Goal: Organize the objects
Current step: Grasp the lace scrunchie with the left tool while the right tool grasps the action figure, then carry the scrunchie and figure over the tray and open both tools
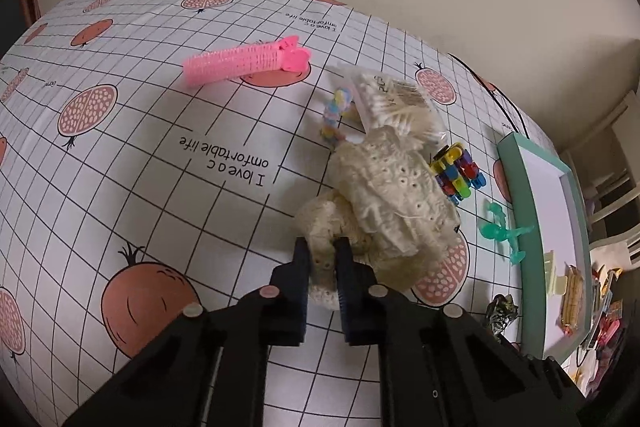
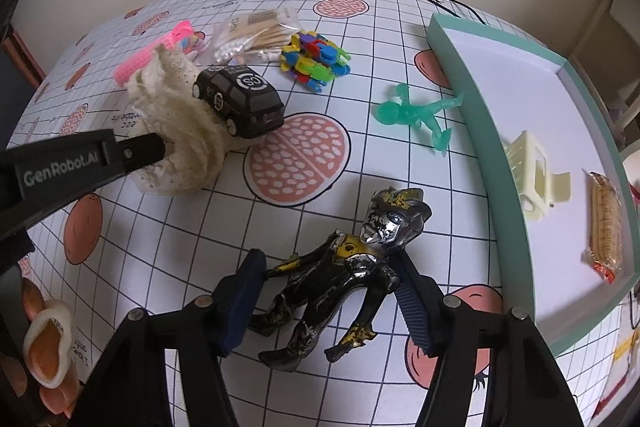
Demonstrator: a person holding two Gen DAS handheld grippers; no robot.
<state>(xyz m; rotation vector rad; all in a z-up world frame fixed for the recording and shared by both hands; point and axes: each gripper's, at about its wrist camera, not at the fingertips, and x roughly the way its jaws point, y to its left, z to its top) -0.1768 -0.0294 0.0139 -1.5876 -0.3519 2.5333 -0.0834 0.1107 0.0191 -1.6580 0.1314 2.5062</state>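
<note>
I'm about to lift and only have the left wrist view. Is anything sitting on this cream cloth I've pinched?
Observer: Yes. A black toy car lies partly on the cream cloth, on the side away from the left gripper.
Operator: Where's the right gripper?
Observer: The right gripper straddles the black-and-gold figure lying on the table, jaws open on either side of it.
</note>
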